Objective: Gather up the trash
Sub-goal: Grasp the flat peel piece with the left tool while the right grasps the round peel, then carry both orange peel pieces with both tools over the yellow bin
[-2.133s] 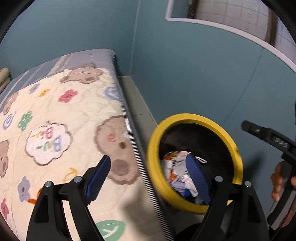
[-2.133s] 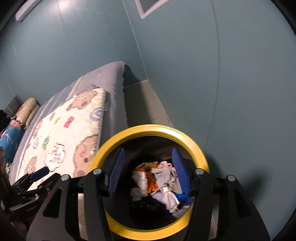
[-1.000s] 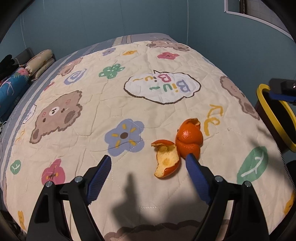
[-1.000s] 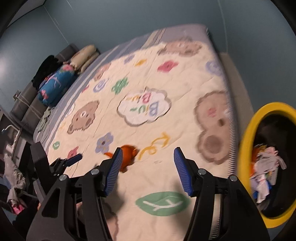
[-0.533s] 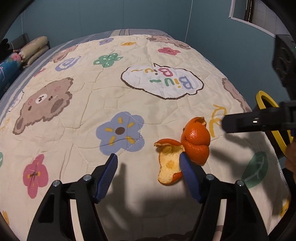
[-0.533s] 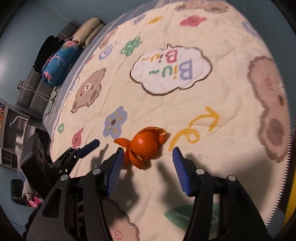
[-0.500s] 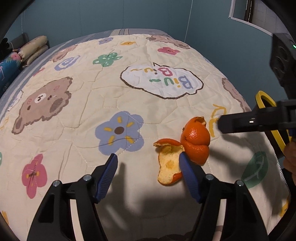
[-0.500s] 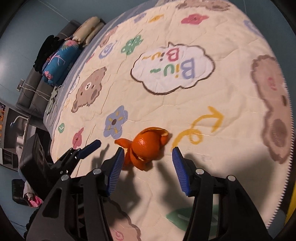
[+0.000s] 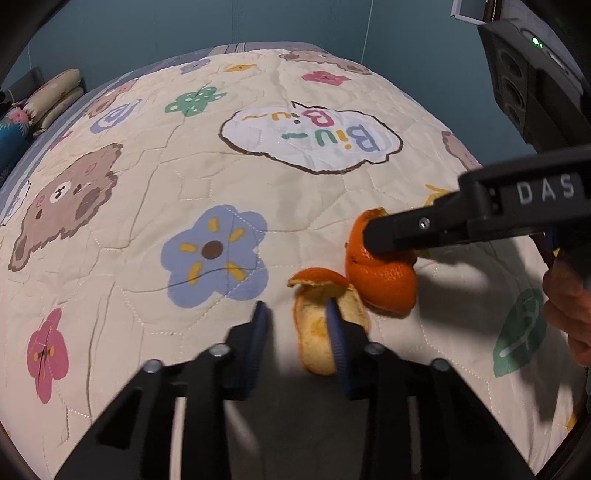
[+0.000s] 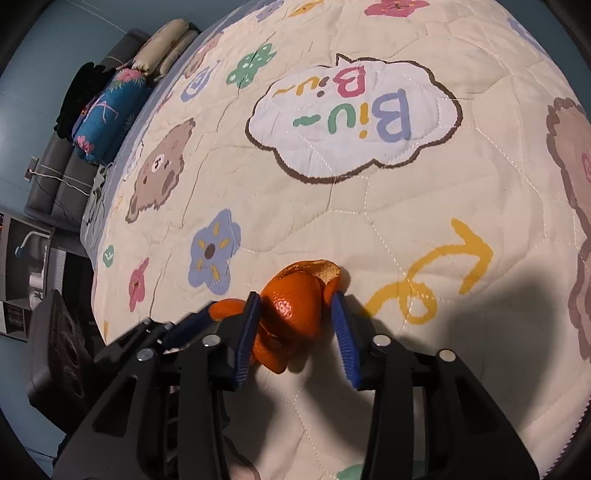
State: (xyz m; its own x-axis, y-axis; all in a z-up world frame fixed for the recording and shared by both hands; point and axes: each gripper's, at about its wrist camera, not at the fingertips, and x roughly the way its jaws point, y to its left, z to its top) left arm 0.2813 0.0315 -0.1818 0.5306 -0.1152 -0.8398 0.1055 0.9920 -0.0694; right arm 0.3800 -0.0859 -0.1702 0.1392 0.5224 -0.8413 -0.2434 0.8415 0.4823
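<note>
Two pieces of orange peel lie on the patterned quilt (image 9: 155, 206). The big curled peel (image 9: 384, 277) also shows in the right wrist view (image 10: 295, 310), between my right gripper's (image 10: 297, 325) blue pads; the jaws stand around it, half closed. The flat peel (image 9: 317, 332), pale side up, lies just left of the big peel. My left gripper (image 9: 295, 332) is narrowing over it, its right pad on the peel and its left pad still apart. In the right wrist view the flat peel (image 10: 227, 308) is mostly hidden behind the left gripper's fingers.
The quilt (image 10: 369, 192) covers a bed with bear, flower and "Biu Biu" prints. Pillows and a blue bolster (image 10: 107, 110) lie at the bed's far end. A grey sofa (image 10: 55, 192) stands beyond the bed. A teal wall (image 9: 295, 22) backs it.
Both grippers have moved from the yellow-rimmed bin to the bed and come down on the peels. Both jaws have narrowed, the right around the big peel, the left over the flat one.
</note>
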